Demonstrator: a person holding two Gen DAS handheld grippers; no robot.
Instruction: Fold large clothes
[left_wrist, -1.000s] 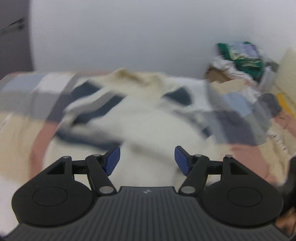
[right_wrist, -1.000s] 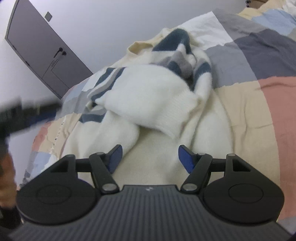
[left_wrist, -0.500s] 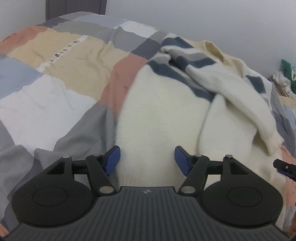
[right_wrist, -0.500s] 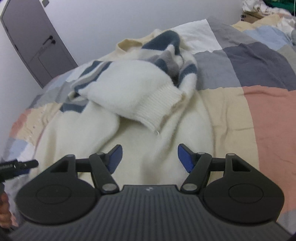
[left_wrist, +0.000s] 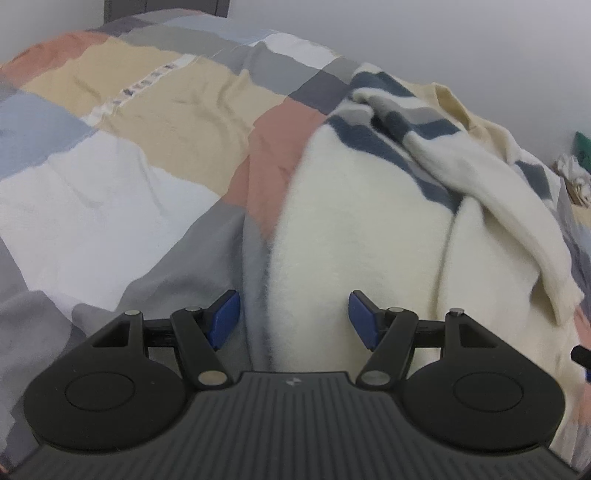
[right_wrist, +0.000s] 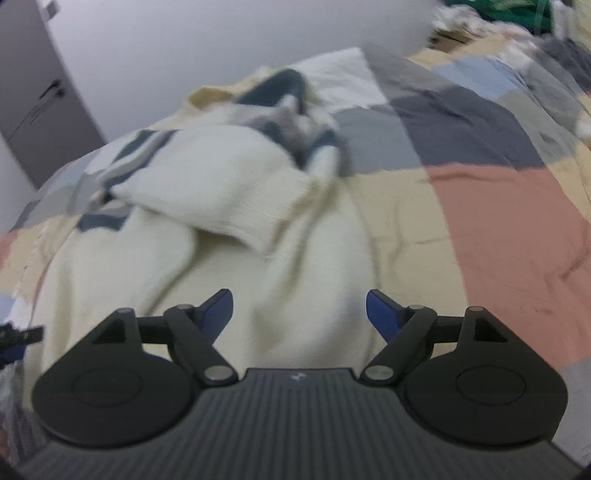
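My left gripper (left_wrist: 293, 319) fingers stand apart over the fluffy cream, navy-striped sweater's (left_wrist: 362, 221) left edge; bare patchwork bedspread (left_wrist: 110, 192) fills the frame's left. My right gripper (right_wrist: 299, 314) fingers are opening above its hem, clasping nothing.

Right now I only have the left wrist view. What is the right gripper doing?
Observer: The right gripper hangs over the sweater's near end, jaws opening, nothing pinched.
Operator: What's beyond the sweater's right edge?
Observer: That edge lies on a cream patch of the bedspread, with a salmon patch beyond.
Operator: Anything behind the bed?
Observer: A grey door with a handle, shut, at upper left.
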